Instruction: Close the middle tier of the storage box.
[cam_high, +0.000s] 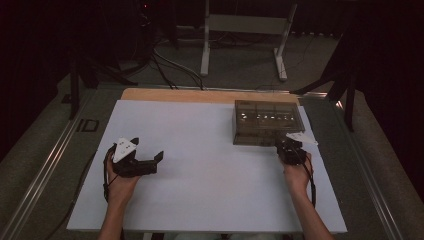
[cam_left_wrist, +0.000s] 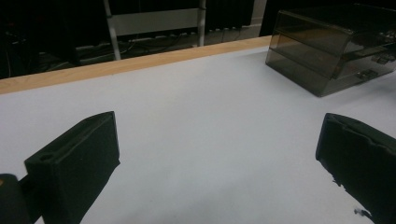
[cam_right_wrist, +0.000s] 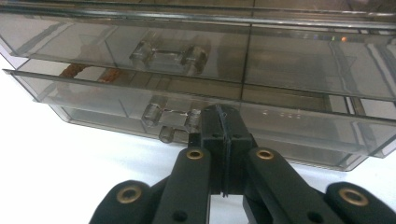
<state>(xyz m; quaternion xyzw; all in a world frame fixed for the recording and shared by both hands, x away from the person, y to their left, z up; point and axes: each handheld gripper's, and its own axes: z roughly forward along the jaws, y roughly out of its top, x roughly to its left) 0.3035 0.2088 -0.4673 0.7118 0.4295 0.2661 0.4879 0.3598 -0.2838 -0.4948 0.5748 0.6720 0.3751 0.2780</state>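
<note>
Clenched right hand-held gripper (cam_right_wrist: 224, 126) at smoky drawer box (cam_right_wrist: 280, 70) handle (cam_right_wrist: 170, 116); left hand-held gripper (cam_left_wrist: 219, 154) released; no legible writing.

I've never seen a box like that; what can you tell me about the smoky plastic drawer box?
The drawer box is see-through smoky plastic, standing at the white table's far right. It has stacked drawers with clear handles; the lower drawer sits slightly pulled out. The shut right gripper is at its front, beside the lower handle.
</note>
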